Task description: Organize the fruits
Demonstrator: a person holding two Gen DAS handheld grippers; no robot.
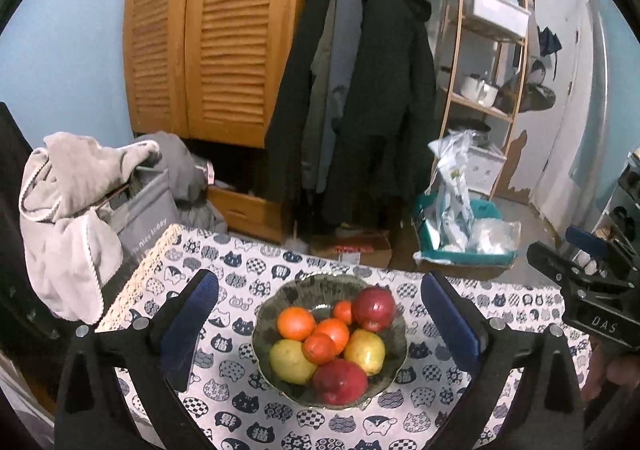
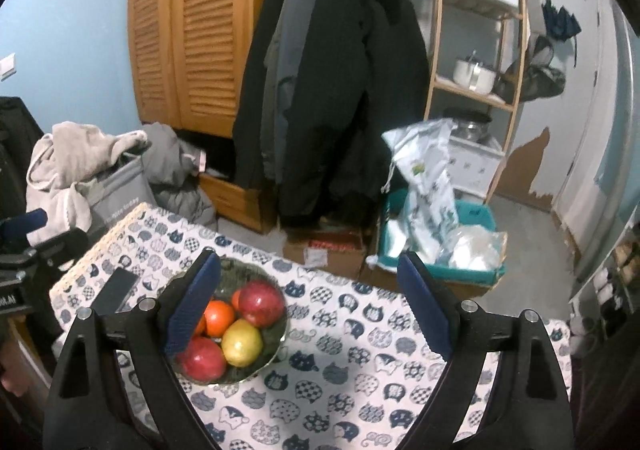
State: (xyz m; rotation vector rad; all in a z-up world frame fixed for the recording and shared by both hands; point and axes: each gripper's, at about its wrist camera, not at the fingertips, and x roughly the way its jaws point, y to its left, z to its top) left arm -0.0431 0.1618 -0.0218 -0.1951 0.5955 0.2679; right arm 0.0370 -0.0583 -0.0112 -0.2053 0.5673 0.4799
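Showing all fruit: left view; right view adds phone (image 2: 116, 290), maybe. Both claws (image 1: 320, 314) (image 2: 308, 298) released, empty.

Fruit colours against a cat-print cloth

A dark green patterned ceramic bowl (image 1: 276, 302) holds two red apples (image 1: 374, 308), two yellow pears (image 1: 291, 361) and orange tangerines (image 1: 296, 323); the tabletop (image 1: 432, 402) wears white cloth printed with navy cat heads.
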